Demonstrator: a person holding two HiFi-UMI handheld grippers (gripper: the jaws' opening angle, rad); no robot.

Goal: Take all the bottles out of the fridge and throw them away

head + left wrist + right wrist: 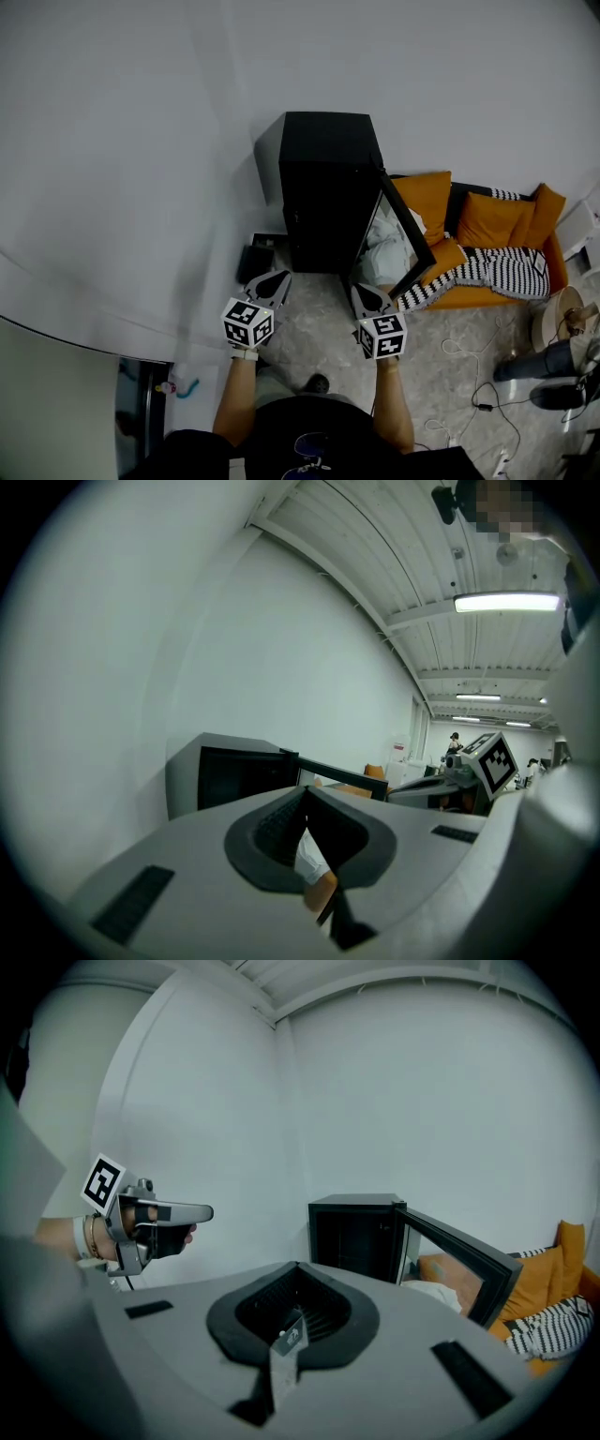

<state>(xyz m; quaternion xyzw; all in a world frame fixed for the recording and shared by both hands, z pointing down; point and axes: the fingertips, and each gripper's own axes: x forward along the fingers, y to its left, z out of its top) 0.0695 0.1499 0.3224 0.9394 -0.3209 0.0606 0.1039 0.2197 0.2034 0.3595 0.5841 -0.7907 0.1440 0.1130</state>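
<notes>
The black fridge [328, 187] stood on the floor [319, 328] with its back against the white wall [141, 141]. Its door [398, 234] was swung open toward the orange sofa [487, 225]. The inside was dark in every view, so what it held could not be made out.

Only the head view showed the small black box [255, 262] just beside the fridge and the cables [469, 375] lying on the floor. Only the left gripper view showed the ceiling lights [506, 602].

The left tool [272, 283] and the right tool [366, 298] were held side by side, near the fridge front but apart from it. Each had its jaws together with nothing between them.

The door edge reached near the sofa. Bare floor lay between the tools and the fridge.
</notes>
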